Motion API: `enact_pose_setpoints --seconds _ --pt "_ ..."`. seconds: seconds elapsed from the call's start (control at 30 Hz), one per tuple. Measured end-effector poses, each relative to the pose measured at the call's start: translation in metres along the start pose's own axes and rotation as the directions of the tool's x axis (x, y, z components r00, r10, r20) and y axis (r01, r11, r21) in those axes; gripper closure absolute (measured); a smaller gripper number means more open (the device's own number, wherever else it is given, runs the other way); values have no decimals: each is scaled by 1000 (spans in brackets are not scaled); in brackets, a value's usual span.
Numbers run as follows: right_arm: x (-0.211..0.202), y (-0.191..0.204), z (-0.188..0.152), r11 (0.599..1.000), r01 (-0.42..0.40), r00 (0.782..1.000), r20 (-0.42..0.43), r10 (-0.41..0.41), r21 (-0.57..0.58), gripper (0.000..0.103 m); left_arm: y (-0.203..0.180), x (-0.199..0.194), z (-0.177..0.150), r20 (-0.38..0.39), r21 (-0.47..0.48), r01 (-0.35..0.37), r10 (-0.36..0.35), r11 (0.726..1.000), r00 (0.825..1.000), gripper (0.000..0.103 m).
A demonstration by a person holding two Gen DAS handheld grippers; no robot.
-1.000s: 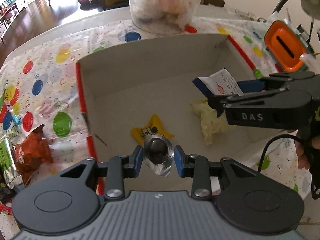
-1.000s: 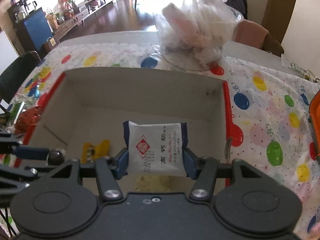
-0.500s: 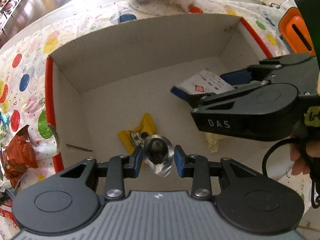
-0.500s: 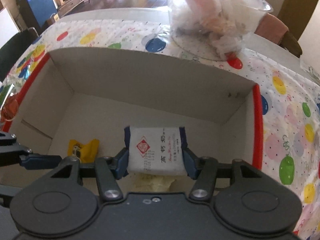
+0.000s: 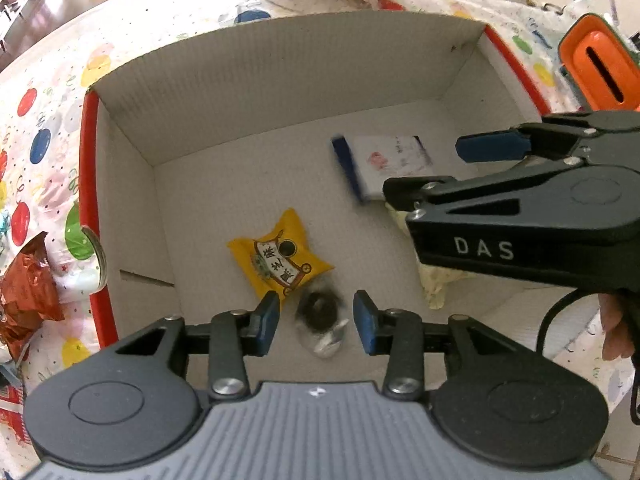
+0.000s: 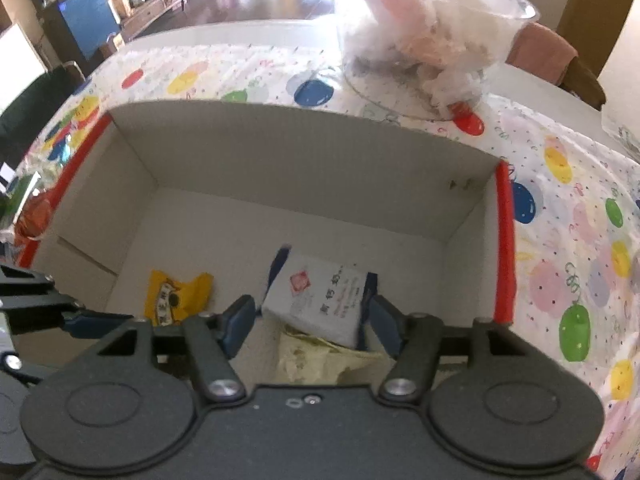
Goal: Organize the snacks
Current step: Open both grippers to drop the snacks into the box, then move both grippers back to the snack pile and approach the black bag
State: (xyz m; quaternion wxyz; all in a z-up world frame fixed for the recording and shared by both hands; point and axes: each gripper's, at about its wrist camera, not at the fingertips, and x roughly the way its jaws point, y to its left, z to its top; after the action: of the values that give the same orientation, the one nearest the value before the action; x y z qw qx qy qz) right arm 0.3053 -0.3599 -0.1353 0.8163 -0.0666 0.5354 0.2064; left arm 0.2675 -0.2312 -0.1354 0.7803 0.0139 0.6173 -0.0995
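Both tongs opening over the box: left gripper frees the dark candy, right gripper the white packet. I'd lift straight up, clear of both.

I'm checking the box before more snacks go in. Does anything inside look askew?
Yes. The white packet sits tilted, one end propped on the pale yellow packet rather than flat on the box floor. Nothing looks spilled or torn.

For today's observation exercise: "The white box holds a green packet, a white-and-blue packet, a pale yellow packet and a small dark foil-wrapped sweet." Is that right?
Not quite. The packet lying by the foil-wrapped sweet is yellow, not green, as the left wrist view shows. The white-and-blue packet, the pale yellow packet and the white box are as stated.
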Motion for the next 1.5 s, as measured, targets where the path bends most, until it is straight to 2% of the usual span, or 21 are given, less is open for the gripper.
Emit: enact_pose_setpoints --seconds 0.13,0.5,0.57,0.83,1.03,1.1,1.17,1.33,1.5 --pt "-16 0 -6 1000 -12 999 40 12 8 33 4 -12 -5 44 -18 31 -30 999 999 51" --pt "-62 -3 -24 997 -52 990 137 44 55 26 8 -54 -22 174 -36 59 -51 998 983 48" --pt "-72 -2 -27 996 -64 986 159 54 60 23 9 -64 -27 199 -38 64 -55 997 978 44" --pt "-107 9 -40 993 -96 964 257 75 69 15 13 -97 -45 295 -15 48 -42 999 955 41" --pt "-131 22 -46 992 -116 942 322 92 56 11 20 -119 -59 371 -13 39 -32 999 928 39" --pt "-138 27 -49 989 -132 931 350 103 60 4 25 -128 -65 393 -15 41 -32 999 919 38" --pt "-143 32 -51 987 -148 920 374 114 63 3 29 -136 -71 419 -14 41 -32 999 908 35" --pt "-154 54 -56 986 -157 902 414 124 47 0 43 -158 -91 493 -17 22 -11 1000 870 31" --pt "-157 80 -59 987 -159 893 430 132 28 0 61 -176 -111 562 -20 -1 12 1000 827 26"
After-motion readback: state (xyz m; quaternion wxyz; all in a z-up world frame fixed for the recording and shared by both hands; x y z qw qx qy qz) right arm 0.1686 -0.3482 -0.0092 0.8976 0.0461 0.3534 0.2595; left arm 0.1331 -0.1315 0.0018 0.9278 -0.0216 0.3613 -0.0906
